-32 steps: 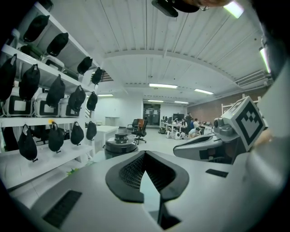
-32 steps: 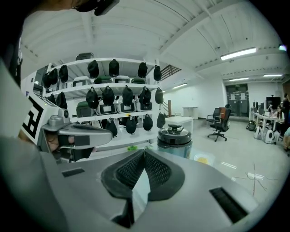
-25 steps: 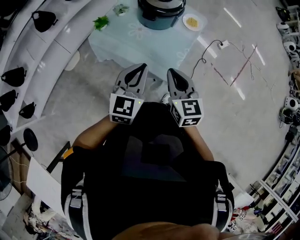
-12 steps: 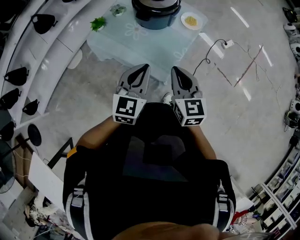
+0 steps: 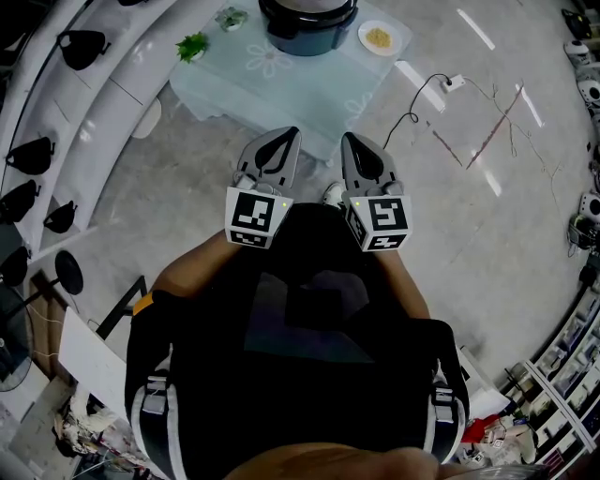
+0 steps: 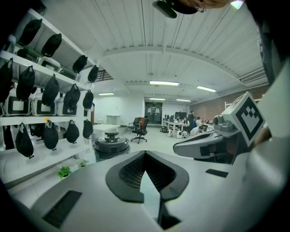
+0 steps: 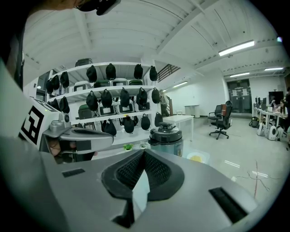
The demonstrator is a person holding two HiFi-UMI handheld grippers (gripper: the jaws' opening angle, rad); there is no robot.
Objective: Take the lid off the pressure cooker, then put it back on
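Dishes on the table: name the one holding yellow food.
The white plate right of the pressure cooker in the head view holds it. The small dish on the cooker's left holds something green instead.

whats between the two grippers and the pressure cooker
In the head view, only a bare stretch of pale tablecloth lies between the left gripper, the right gripper and the pressure cooker.

Head view steeply down; gripper views level, sharing pressure cooker.
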